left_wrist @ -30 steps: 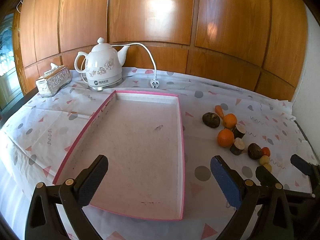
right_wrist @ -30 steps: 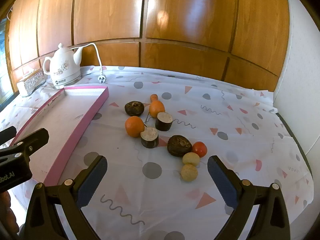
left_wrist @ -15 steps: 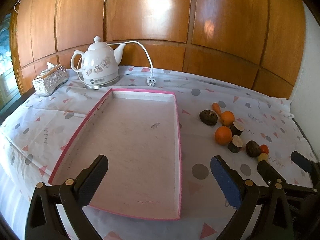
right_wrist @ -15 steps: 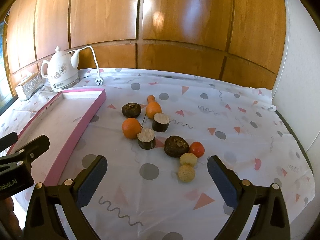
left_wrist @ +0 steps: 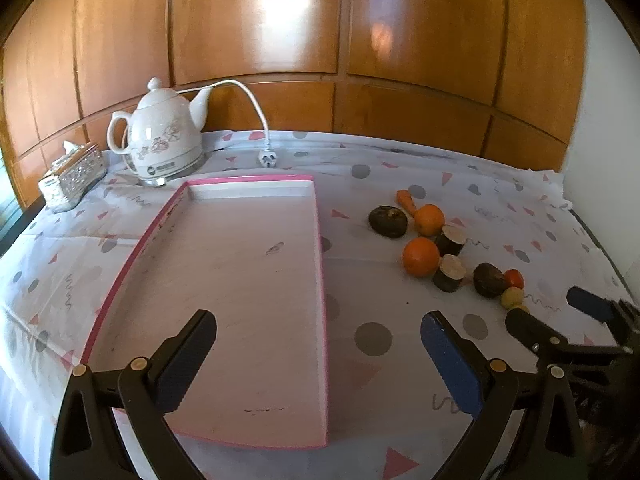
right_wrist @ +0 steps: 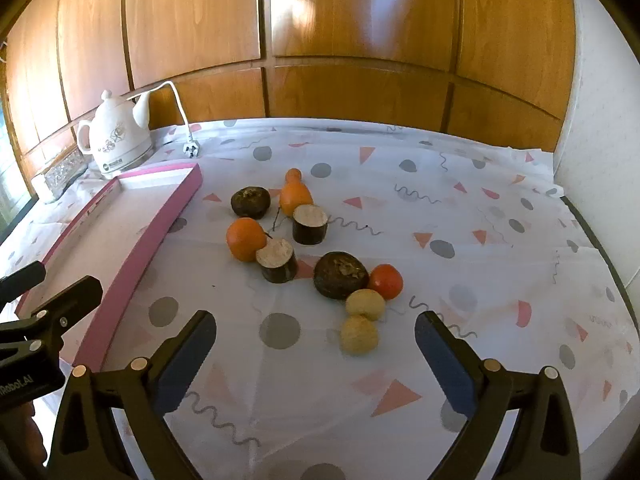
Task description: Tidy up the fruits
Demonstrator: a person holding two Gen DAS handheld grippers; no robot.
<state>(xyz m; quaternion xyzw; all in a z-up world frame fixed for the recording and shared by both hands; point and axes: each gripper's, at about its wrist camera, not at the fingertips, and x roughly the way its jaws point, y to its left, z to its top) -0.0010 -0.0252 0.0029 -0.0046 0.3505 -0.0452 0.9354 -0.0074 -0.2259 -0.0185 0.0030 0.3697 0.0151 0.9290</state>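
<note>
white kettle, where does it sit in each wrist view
Left wrist view: the white kettle stands upper left, at the back of the table, just beyond the pink tray's far left corner.
Right wrist view: it is far left, again behind the tray's far end.
Shared landmark: the white plug lying on the cloth to the kettle's right.

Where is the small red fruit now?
In the right wrist view the small red fruit lies on the tablecloth, right of centre, touching the dark round fruit, just behind a pale yellow fruit.
</note>
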